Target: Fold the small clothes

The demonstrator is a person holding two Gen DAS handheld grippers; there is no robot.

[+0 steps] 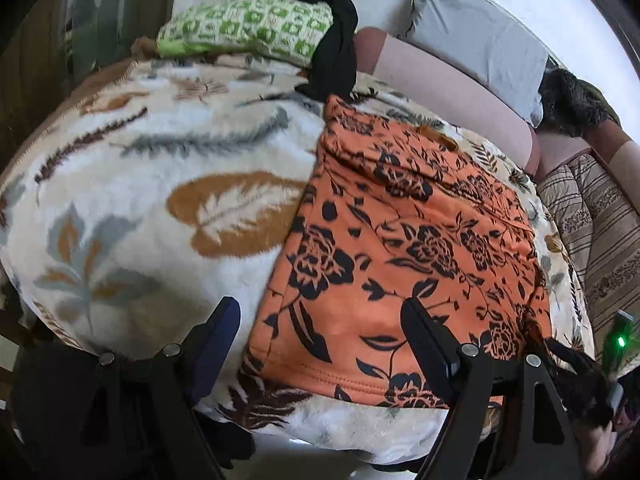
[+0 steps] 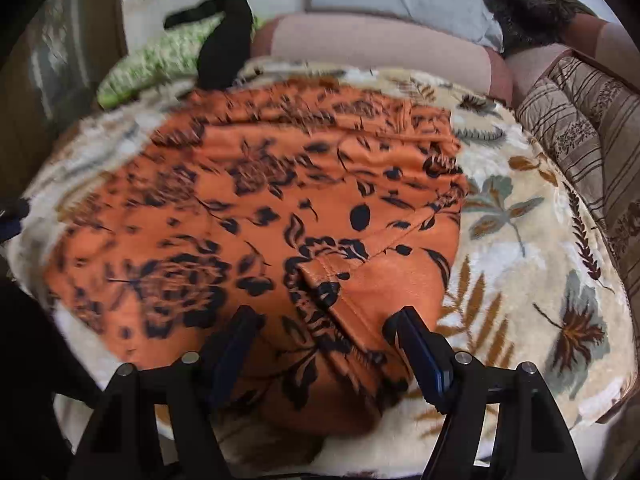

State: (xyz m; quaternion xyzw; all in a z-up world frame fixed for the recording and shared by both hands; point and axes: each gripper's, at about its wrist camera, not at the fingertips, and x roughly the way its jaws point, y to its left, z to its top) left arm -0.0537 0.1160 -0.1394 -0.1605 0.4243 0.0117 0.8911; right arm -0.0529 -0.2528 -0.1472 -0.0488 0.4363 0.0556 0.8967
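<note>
Garment point(image 1: 396, 248): an orange cloth with black roses and leaves, lying on a plush leaf-print blanket point(image 1: 132, 184). It looks partly folded, with a doubled layer at its far end.

Left gripper point(image 1: 320, 320): jaws spread wide, holding nothing. The garment's near hem lies between and just ahead of the two fingers, with its left edge close to the left finger point(image 1: 218, 336). The right finger point(image 1: 424, 336) is over the cloth; contact cannot be judged.

Right gripper point(image 2: 326, 328): jaws spread wide, nothing pinched. A stitched hem fold of the garment point(image 2: 256, 216) runs straight ahead between the fingers. The garment's right edge lies just past the right finger point(image 2: 416, 344), with bare blanket point(image 2: 520, 264) beyond it.

Beyond the jaws: a green-and-white patterned pillow point(image 1: 248, 28) at the far left of the blanket, with a black cloth point(image 1: 332, 40) draped over its right end and hanging down near the garment's far corner.

Far right: a grey cushion point(image 1: 476, 40) leaning at the back, and a brown striped quilt point(image 1: 600, 232) beside the blanket.

Sharpness: the right wrist view is blurred.
</note>
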